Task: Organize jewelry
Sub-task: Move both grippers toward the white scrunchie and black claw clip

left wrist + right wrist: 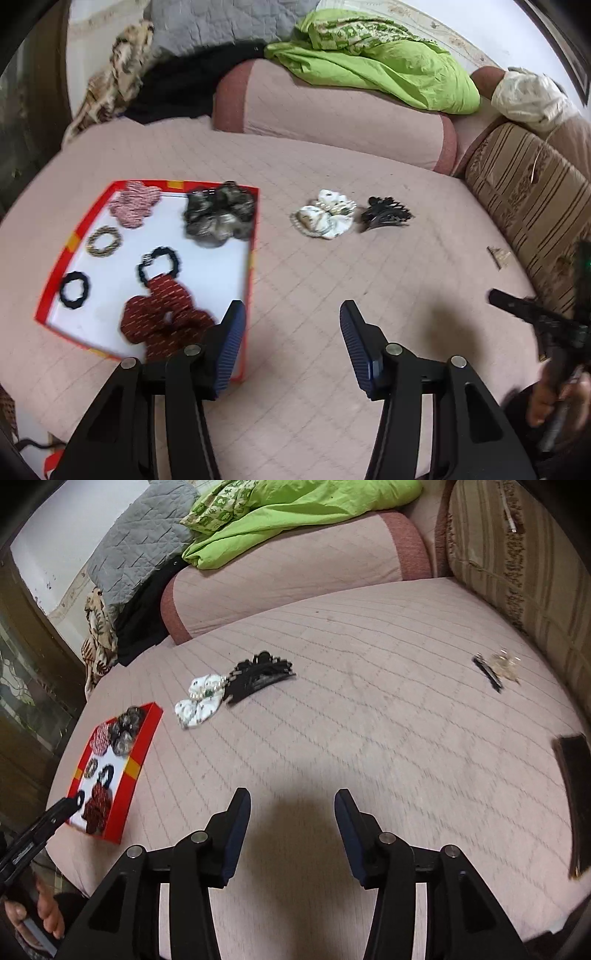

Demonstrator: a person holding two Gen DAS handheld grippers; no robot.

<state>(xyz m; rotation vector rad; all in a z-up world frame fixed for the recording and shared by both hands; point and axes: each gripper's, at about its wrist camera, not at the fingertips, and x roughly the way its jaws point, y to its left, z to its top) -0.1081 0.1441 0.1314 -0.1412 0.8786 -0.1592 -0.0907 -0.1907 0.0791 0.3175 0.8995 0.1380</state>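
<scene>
**Both grippers empty, 6 hair ties in the tray, 2 pieces loose on the bed**

Your left gripper (292, 332) has its fingers spread wide with nothing between them, hovering over the pink quilted bed (332, 295) right at the near corner of the red-rimmed tray (147, 183). Your right gripper (292, 823) is the same deal: fingers wide apart, nothing held, over bare quilt.

Inside the tray you've got 6 things: a pink scrunchie (135, 206) at the far end, a grey-black scrunchie (219, 216) beside it against the right wall, a gold-speckled hair tie (103, 242), a black beaded hair tie (159, 266), a plain black hair tie (74, 290), and a dark red scrunchie (162, 321) at the near end, touching the beaded one.

Outside the tray, to its right, a white floral scrunchie (325, 218) with what looks like a pearl band on it sits just beside a black claw clip (386, 214). In the right wrist view there's also a small black clip (487, 672) with a pale gold piece (506, 666) next to it, well apart from the rest, near the striped cushion (517, 554). It's too blurry to say what that gold bit is.
</scene>
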